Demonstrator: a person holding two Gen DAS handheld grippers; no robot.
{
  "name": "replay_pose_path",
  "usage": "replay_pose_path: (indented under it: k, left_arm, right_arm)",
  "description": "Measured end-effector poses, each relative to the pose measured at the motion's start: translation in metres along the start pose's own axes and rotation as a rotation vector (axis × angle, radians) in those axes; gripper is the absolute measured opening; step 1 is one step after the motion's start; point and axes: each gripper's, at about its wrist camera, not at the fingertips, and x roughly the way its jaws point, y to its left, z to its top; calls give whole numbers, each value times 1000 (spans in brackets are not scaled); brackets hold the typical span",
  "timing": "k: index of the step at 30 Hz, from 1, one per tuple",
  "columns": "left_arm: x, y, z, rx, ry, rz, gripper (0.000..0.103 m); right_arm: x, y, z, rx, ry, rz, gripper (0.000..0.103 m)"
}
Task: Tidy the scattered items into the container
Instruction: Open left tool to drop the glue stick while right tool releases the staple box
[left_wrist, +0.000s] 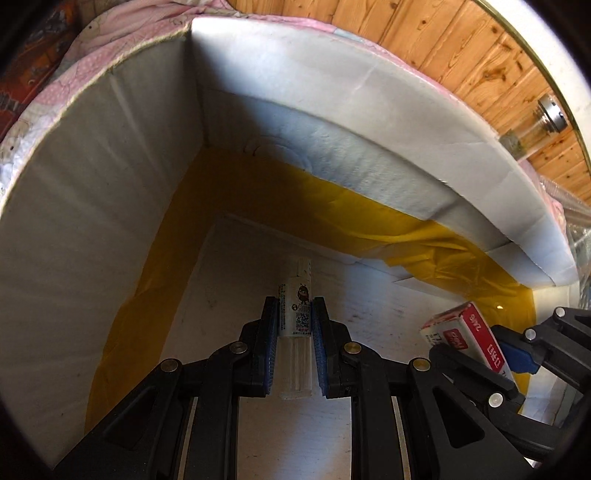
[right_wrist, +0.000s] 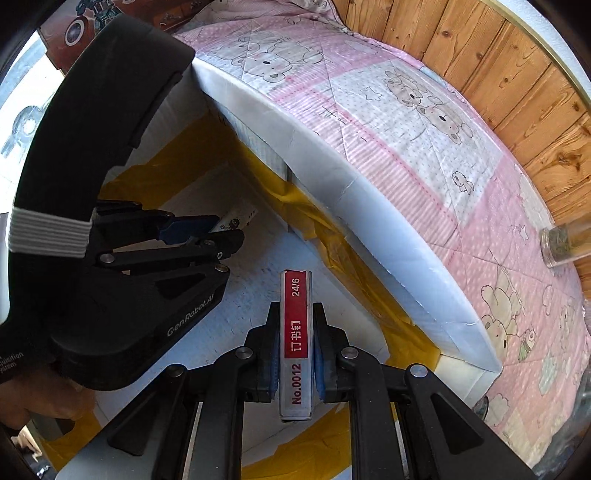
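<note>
Left gripper (left_wrist: 294, 321) is clamped on a small white tube (left_wrist: 294, 314) with a printed label and QR code; pads press both its sides. The tube sits centre-bottom of the left wrist view, pointing into the box (left_wrist: 92, 184), above the white floor. Cannot tell if it touches the floor.

Right gripper (right_wrist: 295, 332) is clamped on a staple box (right_wrist: 294, 343), red and white, marked "24/6" and "No.0012", held edge-up at centre-bottom of the right wrist view. In the left view the same staple box (left_wrist: 469, 336) shows at lower right, inside the box's walls, with the right gripper (left_wrist: 517, 354) around it.

The box is white foam with thick walls; yellow tape (left_wrist: 258, 184) runs along the floor seams. In the right view the left gripper (right_wrist: 221, 230) comes in from the left, low inside the box, tube tip just visible.

Box sits on a pink bear-print quilt (right_wrist: 406, 122). Wood panel wall (left_wrist: 461, 44) at upper right. A glass jar (right_wrist: 561, 243) lies on the quilt at the right edge, well apart from the box.
</note>
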Motion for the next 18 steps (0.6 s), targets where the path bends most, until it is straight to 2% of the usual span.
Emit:
replay_pose_path:
  k: [3,5,6,7,8,11,18]
  left_arm:
    - [2,3,0,-4,0,13,19]
    - [3,3,0,2,5,19,27]
    - [2,2,0,9,3,21,37]
    - [2,1,-1,15,2,28,41]
    - [1,0,-1,19,6,27,41]
    - [-4,-3,-4,30,4,49,45]
    - [-41,-7,-13,44,-54,64,51]
  right_arm:
    - [1,1,-2,-1,9,-13,16]
    - [2,2,-4,-3,14,-26,17]
    - [1,2,-4,-2,16,-33,17]
    - [0,3,-5,-1,15,-38,19]
    - [-3,3,-6,4,9,-42,24]
    - [-13,4,-10,20,-19,-51,32]
    - [-46,11,-26,53,-101,-63,36]
